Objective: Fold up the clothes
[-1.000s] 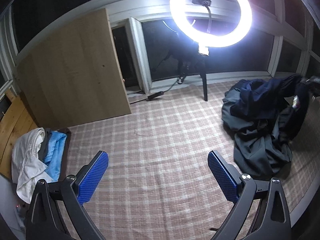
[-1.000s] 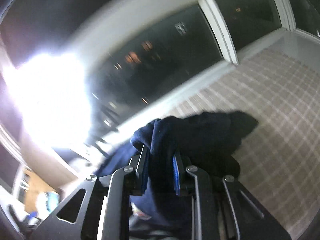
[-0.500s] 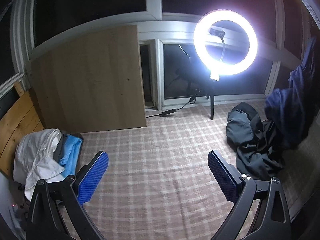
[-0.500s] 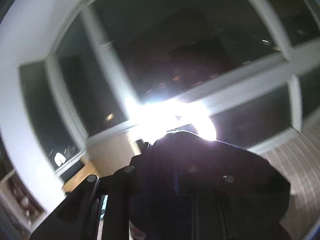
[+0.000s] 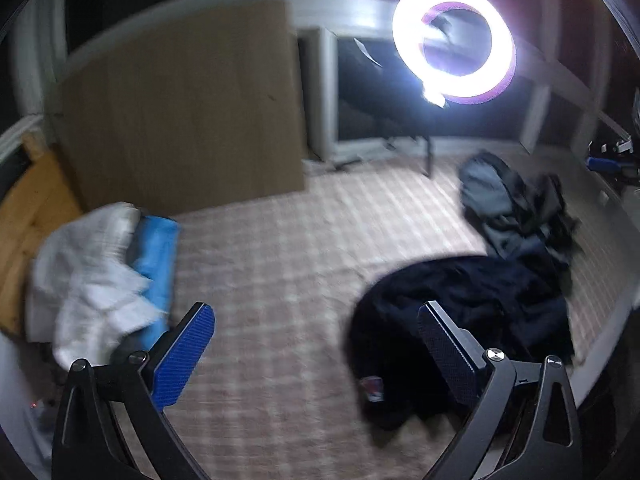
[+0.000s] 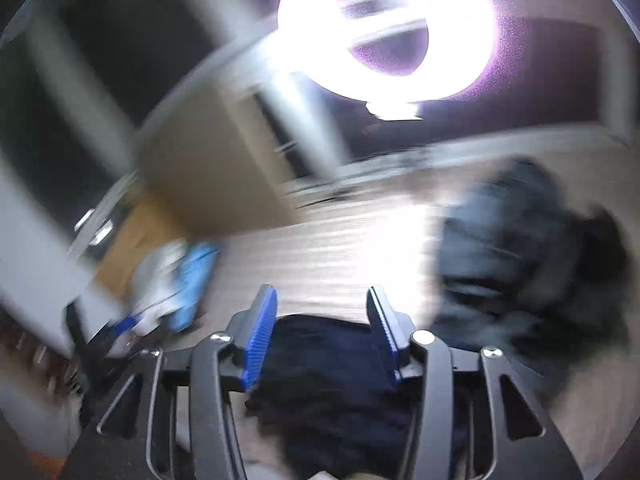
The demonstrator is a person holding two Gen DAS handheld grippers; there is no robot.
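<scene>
Blurring right tool [image 6: 322, 320] view; navy garment [image 6: 328, 380] partly hidden, jaws opening

A ring light [image 5: 454, 42] blazes on its dark stand at the far side, washing glare across the checked pink-and-cream floor covering [image 5: 280, 264]. Dark window panes [image 5: 376, 96] in white frames run behind it. A tall pale wooden board [image 5: 180, 108] leans against the wall, left, orange-toned wood planking [image 5: 28, 216] beside it.
</scene>
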